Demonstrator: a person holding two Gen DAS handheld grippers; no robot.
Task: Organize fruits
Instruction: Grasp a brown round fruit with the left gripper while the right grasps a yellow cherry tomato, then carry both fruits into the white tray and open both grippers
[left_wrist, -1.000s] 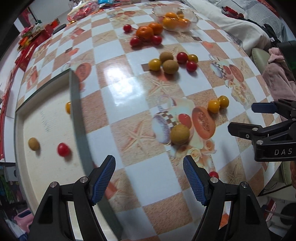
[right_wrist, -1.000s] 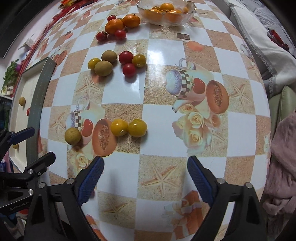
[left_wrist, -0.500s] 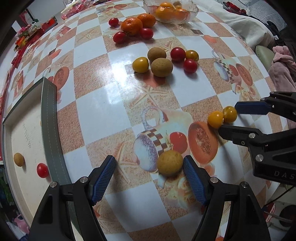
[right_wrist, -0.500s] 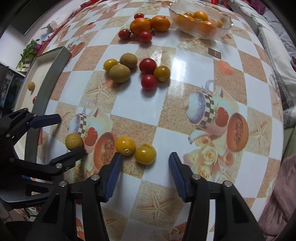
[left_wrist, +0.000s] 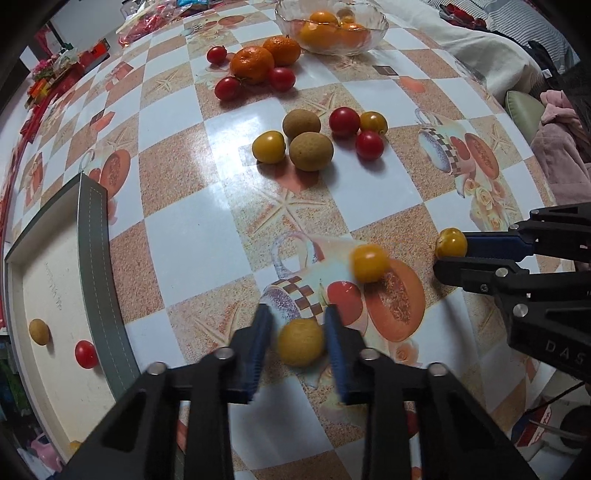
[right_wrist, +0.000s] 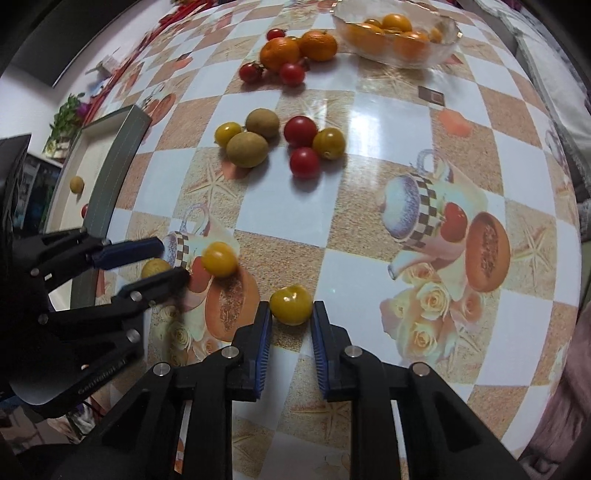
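On bench near tray (left_wrist: 94, 258) | tan round fruit (left_wrist: 301, 341) bracketed by left gripper (left_wrist: 299, 332), fingers narrowed, contact unclear | yellow tomato (right_wrist: 291, 304) pinched at right gripper (right_wrist: 291, 321) fingertips | light, smooth, roll-prone, soft-skinned; grip across widest middle judged best.

**Everything on my table is shiny except the longans**

The tablecloth (left_wrist: 184, 254) looks like glossy vinyl, smooth enough that the lamp glare smears across the white squares near the far edge. My left gripper (left_wrist: 298, 334) and right gripper (right_wrist: 291, 321) are matt black plastic with ribbed blue rubbery pads (right_wrist: 263, 350) and small bright metal pins. The cherry tomatoes (right_wrist: 304, 162) are slick and shiny, the yellow ones (right_wrist: 291, 305) too. The longans (right_wrist: 246, 149) are dull and rough-skinned, the tangerines (left_wrist: 252, 64) pebbly. The bowl (right_wrist: 447, 48) at the far edge is clear glass. The tray (left_wrist: 92, 236) at the left edge has a matt grey stitched rim and a pale dull floor.
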